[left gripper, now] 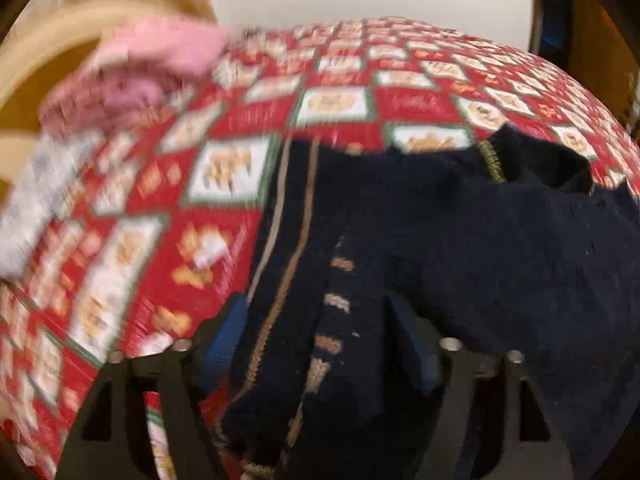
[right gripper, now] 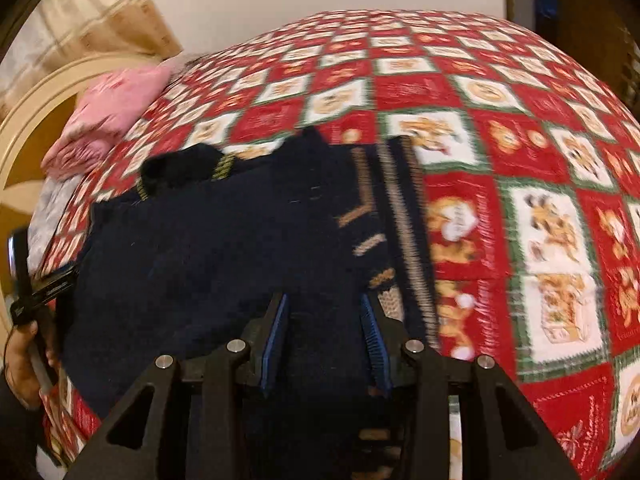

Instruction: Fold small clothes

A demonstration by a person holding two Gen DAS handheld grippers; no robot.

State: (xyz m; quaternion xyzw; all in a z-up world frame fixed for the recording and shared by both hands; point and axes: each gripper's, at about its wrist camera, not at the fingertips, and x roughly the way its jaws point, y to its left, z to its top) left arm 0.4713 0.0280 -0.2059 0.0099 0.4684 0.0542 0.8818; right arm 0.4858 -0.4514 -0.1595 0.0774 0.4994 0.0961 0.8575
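Note:
A small dark navy sweater (left gripper: 460,232) with tan stripes lies on a red Christmas-print tablecloth (left gripper: 248,112); its collar (left gripper: 532,160) points away. It also shows in the right wrist view (right gripper: 224,240). My left gripper (left gripper: 316,320) has its blue-padded fingers (left gripper: 228,332) around the sweater's striped left edge, which bunches between them. My right gripper (right gripper: 324,320) has its fingers (right gripper: 276,332) around the sweater's right striped part, with fabric lying between the jaws. The left gripper and the hand holding it show at the left edge of the right wrist view (right gripper: 28,300).
A folded pink garment (right gripper: 112,116) lies at the table's far left edge, also in the left wrist view (left gripper: 140,72). A pale grey cloth (left gripper: 36,200) lies next to it. A cream chair back (right gripper: 28,120) and curtain stand behind. The tablecloth (right gripper: 520,160) stretches right.

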